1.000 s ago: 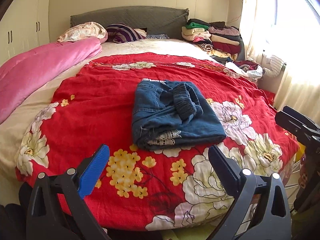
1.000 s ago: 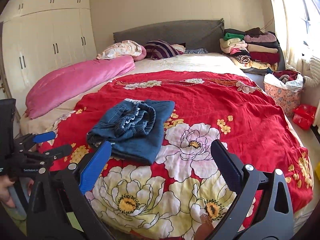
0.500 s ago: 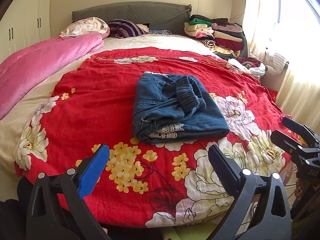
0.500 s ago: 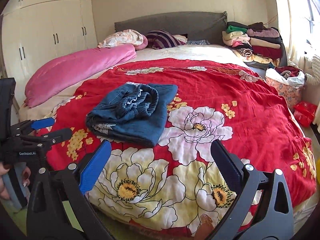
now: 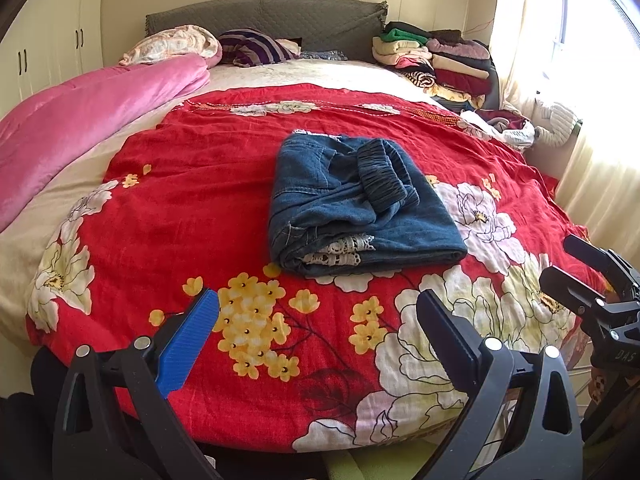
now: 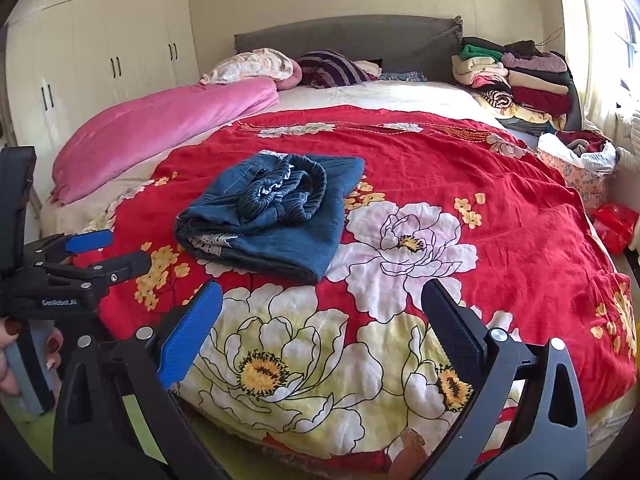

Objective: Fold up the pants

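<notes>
Folded blue denim pants (image 5: pixel 360 204) lie in a compact stack on the red flowered blanket (image 5: pixel 192 200), the elastic waistband bunched on top and white lace showing at the near edge. In the right wrist view the pants (image 6: pixel 276 212) sit left of centre. My left gripper (image 5: pixel 316 320) hovers open at the foot of the bed, short of the pants, with nothing between its fingers. My right gripper (image 6: pixel 320 312) is open too, over the blanket's near edge and to the right of the pants. Each gripper appears in the other's view: the right gripper (image 5: pixel 572 264) and the left gripper (image 6: pixel 108 248).
A rolled pink quilt (image 5: pixel 80 120) lies along the bed's left side. Pillows (image 5: pixel 176 44) rest by the grey headboard. Stacked folded clothes (image 5: pixel 436 60) fill the far right corner. A basket of laundry (image 6: pixel 576 164) stands beside the bed, and a white wardrobe (image 6: pixel 100 52) lines the left wall.
Both grippers have moved a little toward the bed, so the pants look nearer. The pants have not moved, and both grippers stayed open.
</notes>
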